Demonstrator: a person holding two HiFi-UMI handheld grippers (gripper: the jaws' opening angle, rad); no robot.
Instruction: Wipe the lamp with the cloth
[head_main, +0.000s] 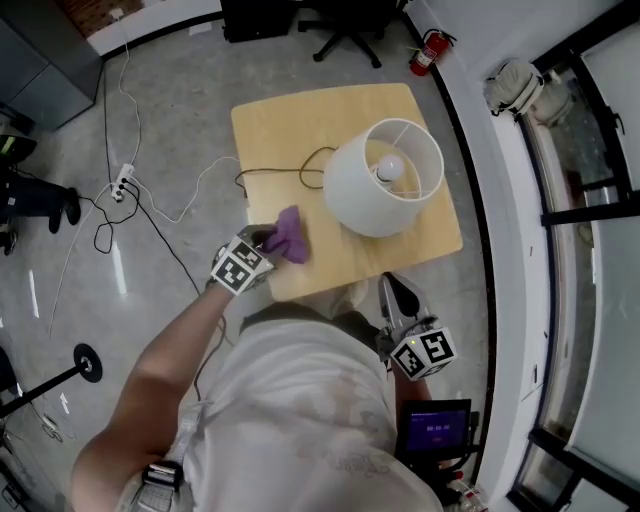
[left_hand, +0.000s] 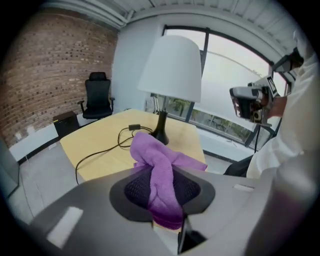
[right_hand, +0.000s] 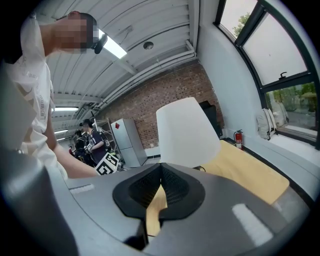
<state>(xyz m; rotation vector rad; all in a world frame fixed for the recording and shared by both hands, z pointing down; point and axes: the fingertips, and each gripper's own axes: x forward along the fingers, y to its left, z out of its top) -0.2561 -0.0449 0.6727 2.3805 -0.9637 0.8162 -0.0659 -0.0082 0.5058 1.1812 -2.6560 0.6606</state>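
Purple, soft microfibre cloth (head_main: 288, 236) is the thing to watch. In the head view it bunches at the tip of the left gripper (head_main: 270, 242), at the near left part of the pale wooden table (head_main: 300, 115). It is near but apart from the white lamp with a tapered shade (head_main: 385, 180). The right gripper (head_main: 390, 295) hangs off the table's near edge, beside the person's body.

In the left gripper view the jaws clamp a narrow twist of the cloth, and most of it bulges loose ahead. A hard swipe might tug it free. The thin black cord (left_hand: 102, 150) loops across the tabletop beside the lamp's slim black base (left_hand: 161, 135), so a low pass could snag it.

In the right gripper view the jaws are closed on nothing. Nothing steadies the lamp, so a firm push on the shade may tip it.
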